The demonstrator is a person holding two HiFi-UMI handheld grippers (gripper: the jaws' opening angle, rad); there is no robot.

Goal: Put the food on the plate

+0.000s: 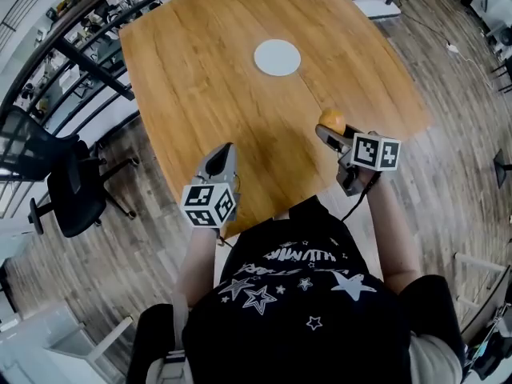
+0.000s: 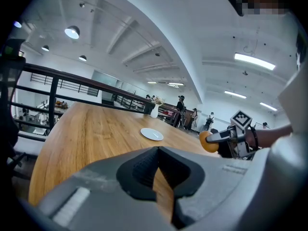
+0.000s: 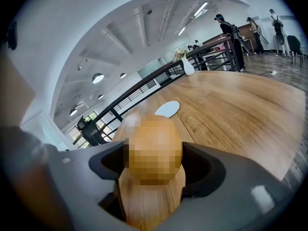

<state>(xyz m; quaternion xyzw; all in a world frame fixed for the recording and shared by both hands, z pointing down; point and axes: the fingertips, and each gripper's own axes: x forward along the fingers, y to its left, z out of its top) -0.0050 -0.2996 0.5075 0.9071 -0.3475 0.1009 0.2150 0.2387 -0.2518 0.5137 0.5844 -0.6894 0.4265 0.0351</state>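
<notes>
A round orange piece of food [image 1: 332, 121] is held just above the wooden table [image 1: 208, 70] near its front right edge, with my right gripper [image 1: 334, 130] shut on it. In the right gripper view the food [image 3: 154, 148] fills the gap between both jaws. The left gripper view shows the same food [image 2: 208, 142] at the tip of the right gripper [image 2: 219, 138]. A small white plate [image 1: 278, 58] lies empty on the far middle of the table, also visible as plate [image 2: 152, 134] and plate [image 3: 167, 108]. My left gripper [image 1: 224, 157] hovers over the table's front edge, shut and empty.
A black office chair [image 1: 64, 184] stands on the floor left of the table. A dark railing [image 1: 80, 58] runs along the table's left side. A white vase [image 3: 187, 66] stands at the table's far end. People stand in the background.
</notes>
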